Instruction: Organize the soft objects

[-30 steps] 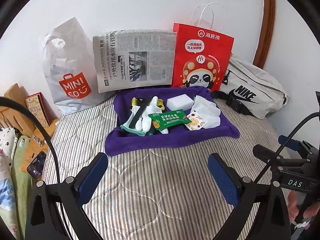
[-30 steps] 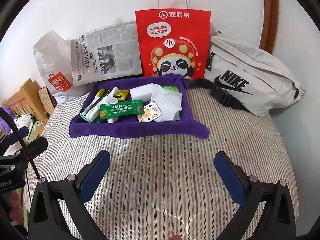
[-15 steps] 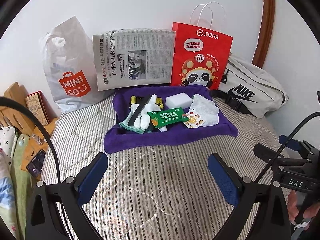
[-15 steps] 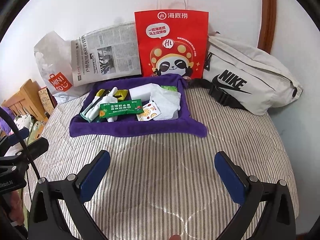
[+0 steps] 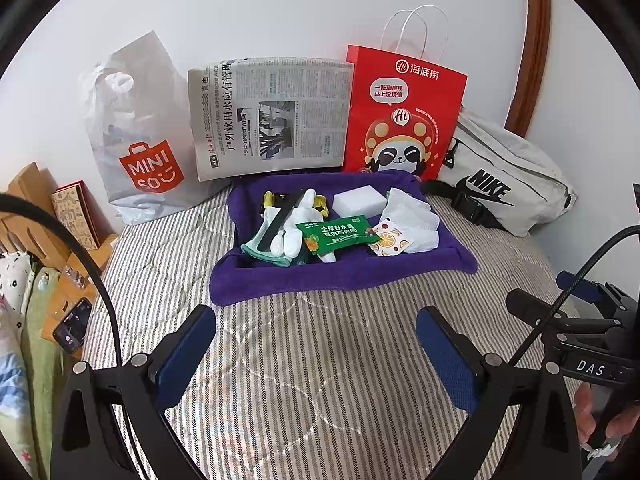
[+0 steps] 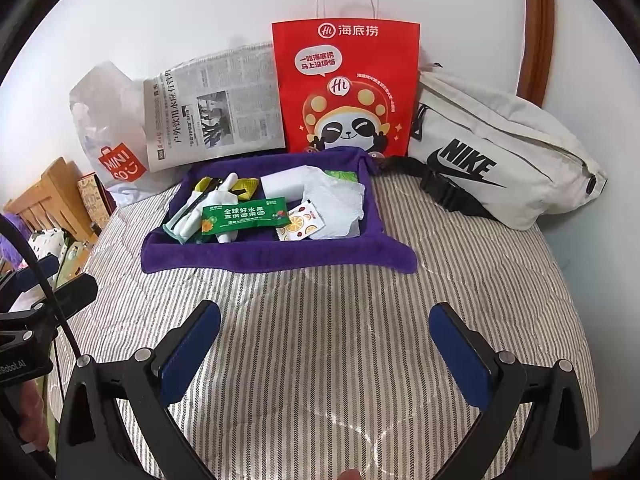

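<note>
Flanking purple towel: bags, newspaper.

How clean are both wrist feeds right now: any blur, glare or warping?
Left wrist view: sharp and evenly lit, the purple tray crisp, fisheye bending the wooden frame at the edge. Right wrist view: equally sharp, soft sheen on the striped quilt, dark corner vignette.
</note>
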A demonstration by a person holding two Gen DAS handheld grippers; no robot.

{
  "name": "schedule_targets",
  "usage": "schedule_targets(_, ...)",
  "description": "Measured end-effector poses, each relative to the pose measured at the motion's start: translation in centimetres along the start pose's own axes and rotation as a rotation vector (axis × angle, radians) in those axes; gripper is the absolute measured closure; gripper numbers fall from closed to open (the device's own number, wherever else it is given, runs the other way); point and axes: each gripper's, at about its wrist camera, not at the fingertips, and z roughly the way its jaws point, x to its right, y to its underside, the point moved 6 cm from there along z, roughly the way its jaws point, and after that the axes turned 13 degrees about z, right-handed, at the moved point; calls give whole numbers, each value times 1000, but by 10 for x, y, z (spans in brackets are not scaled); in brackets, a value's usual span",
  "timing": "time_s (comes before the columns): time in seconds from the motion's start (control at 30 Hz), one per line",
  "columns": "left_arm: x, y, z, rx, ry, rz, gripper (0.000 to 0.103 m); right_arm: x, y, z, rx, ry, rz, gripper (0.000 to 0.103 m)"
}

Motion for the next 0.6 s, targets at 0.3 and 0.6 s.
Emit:
schedule_targets(0.3, 1, -1, 1, 0, 1, 2, 2, 2, -2, 0, 0, 4, -2, 0)
schedule_targets(0.6, 1, -1, 3, -4, 11, 9, 2, 2, -4, -1, 2, 5, -6, 0)
